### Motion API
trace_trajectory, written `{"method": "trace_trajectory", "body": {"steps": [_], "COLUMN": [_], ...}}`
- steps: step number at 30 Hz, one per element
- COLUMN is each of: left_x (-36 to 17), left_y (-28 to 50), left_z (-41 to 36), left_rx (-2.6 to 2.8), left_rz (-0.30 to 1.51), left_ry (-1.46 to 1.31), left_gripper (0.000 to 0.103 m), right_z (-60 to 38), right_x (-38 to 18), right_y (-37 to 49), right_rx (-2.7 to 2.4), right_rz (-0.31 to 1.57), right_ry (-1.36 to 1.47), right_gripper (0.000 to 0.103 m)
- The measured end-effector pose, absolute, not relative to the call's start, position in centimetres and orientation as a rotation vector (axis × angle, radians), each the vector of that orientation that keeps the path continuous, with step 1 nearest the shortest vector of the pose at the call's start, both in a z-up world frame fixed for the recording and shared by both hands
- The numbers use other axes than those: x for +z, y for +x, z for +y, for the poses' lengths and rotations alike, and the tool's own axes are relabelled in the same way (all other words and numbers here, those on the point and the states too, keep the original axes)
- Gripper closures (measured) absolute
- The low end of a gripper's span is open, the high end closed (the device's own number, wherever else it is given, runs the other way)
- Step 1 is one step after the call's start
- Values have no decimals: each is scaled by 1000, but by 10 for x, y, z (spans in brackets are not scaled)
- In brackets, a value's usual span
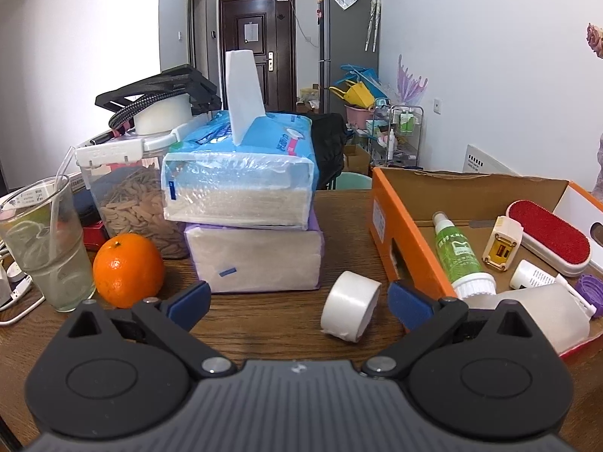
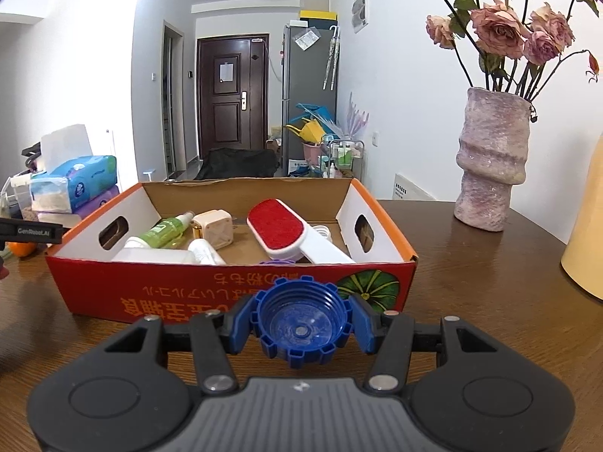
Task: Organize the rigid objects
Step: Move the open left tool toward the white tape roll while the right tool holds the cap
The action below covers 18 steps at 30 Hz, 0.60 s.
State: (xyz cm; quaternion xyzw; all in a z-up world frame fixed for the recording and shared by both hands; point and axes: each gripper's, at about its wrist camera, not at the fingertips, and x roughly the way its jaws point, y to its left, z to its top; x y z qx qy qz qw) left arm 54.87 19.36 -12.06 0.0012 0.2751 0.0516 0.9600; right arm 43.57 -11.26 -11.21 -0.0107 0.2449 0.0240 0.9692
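The right claw [image 2: 301, 326] pinches a blue cap [image 2: 301, 329] by its ribbed rim, one blue pad on each side, the cap's open, threaded side facing the camera. It hangs just in front of the box [image 2: 233, 286], near its front wall and over the tabletop [image 2: 471, 301].

The left claw [image 1: 299, 303] is spread wide and holds nothing. A tape roll [image 1: 350, 310] lies on its side on the tabletop between the two pads, closer to the right one and apart from both. The box stands just right of the tape.

Inside the box lie a green bottle [image 1: 461, 254], a cream charger [image 1: 503, 243], a red lint brush [image 1: 548, 237], a small white tube [image 1: 531, 275], a large white bottle [image 1: 542, 312] and a purple cap [image 1: 589, 288] (the purple one sits against the box's near wall, mostly hidden in the right view). Whether the white tube touches the large bottle is hard to tell.

Left of the box, beyond the tape, two tissue packs [image 1: 248, 226] are stacked, blue on purple. Further left of the box stand an orange [image 1: 128, 269], a glass [image 1: 47, 245] with a straw and a snack jar [image 1: 132, 203]. Right of the box, a vase [image 2: 490, 162] of dried roses stands well apart from it.
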Motion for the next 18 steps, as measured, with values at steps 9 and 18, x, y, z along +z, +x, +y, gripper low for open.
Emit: {"method": "trace_trajectory", "body": {"steps": [9, 18], "left_x": [-119, -115], "left_y": [548, 542], "left_z": [195, 202], "left_rx": [58, 12], "left_rz": [539, 506], "left_ry": [79, 142], "left_gripper": [0, 0], "right_z": [-117, -125], "right_x": [-114, -115], "right_y": [434, 437], "right_rx": [35, -19], "right_rz": [493, 514], "right_ry": [-19, 14], "right_gripper": [50, 50]}}
